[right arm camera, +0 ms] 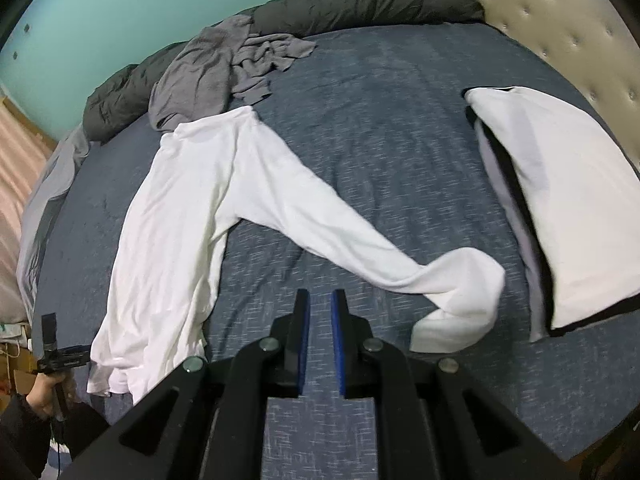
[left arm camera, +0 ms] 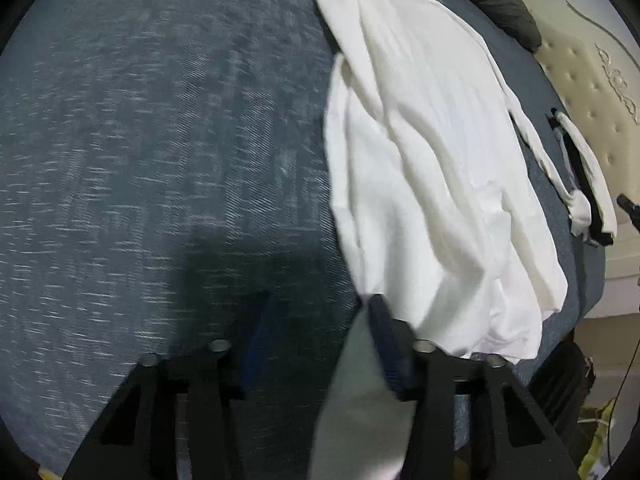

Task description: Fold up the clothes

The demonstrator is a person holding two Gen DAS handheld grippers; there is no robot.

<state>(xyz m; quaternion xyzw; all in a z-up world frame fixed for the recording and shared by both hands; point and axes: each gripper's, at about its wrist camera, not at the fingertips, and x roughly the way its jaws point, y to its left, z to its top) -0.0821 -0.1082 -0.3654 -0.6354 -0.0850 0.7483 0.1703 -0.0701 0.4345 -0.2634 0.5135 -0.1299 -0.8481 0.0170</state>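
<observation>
Left gripper (left arm camera: pixel 320 344) jaws apart at bed-edge hem of white long-sleeve shirt (right arm camera: pixel 180 208), right gripper (right arm camera: pixel 320 320) nearly together, empty; outstretched sleeve (right arm camera: pixel 360 248) risks bunching.

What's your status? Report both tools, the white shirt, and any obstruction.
Left tool open at the white long-sleeved cotton shirt's hem. Right tool open, empty, short of its outstretched sleeve. Folded white stack beside the sleeve.

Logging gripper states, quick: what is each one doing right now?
Left gripper: open, one finger against the hem of the white shirt, no pinch.
Right gripper: open, holding nothing, above the bed.
</observation>
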